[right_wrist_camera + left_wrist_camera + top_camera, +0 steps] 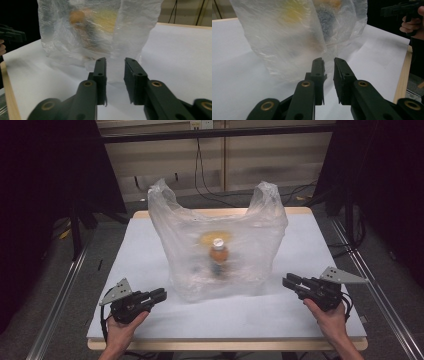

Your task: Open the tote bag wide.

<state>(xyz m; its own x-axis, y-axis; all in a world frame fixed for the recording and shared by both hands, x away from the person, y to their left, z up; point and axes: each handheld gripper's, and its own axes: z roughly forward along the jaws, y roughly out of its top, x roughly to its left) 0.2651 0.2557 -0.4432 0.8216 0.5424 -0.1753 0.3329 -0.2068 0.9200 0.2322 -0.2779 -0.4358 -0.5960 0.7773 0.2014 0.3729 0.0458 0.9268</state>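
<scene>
the plastic bag [220, 245] is translucent white and stands upright near the centre of the counter [150, 265], slightly toward the 12 o'clock edge in the high view. its two handle loops rise at the upper corners, one at 11 o'clock and one at 1 o'clock of the bag body. the film is crinkled and cloudy. through it a bottle [218, 255] with a white cap and an orange-brown body shows upright, with a yellow patch behind the cap.

the left tool [159, 295] lies low at 7 o'clock from the bag, held by the left hand [122, 327], which enters from the bottom edge. its jaws point toward the lower left corner of the bag and stand just beside it, apart from the film. in the left gripper view [328, 62] the jaws are drawn near to each other, with a narrow gap and nothing between them.

the right tool [289, 281] lies at 4 o'clock from the bag, held by the right hand [332, 320], jaws aimed at the lower right corner of the bag, near it and apart. in the right gripper view [115, 61] the jaws likewise stand close with a slim gap, gripping nothing.

the contents of the bag are blurred by the film; the label on the bottle cannot be read, and the yellow item cannot be identified. both forearms are cut off by the bottom edge of the high view.
</scene>
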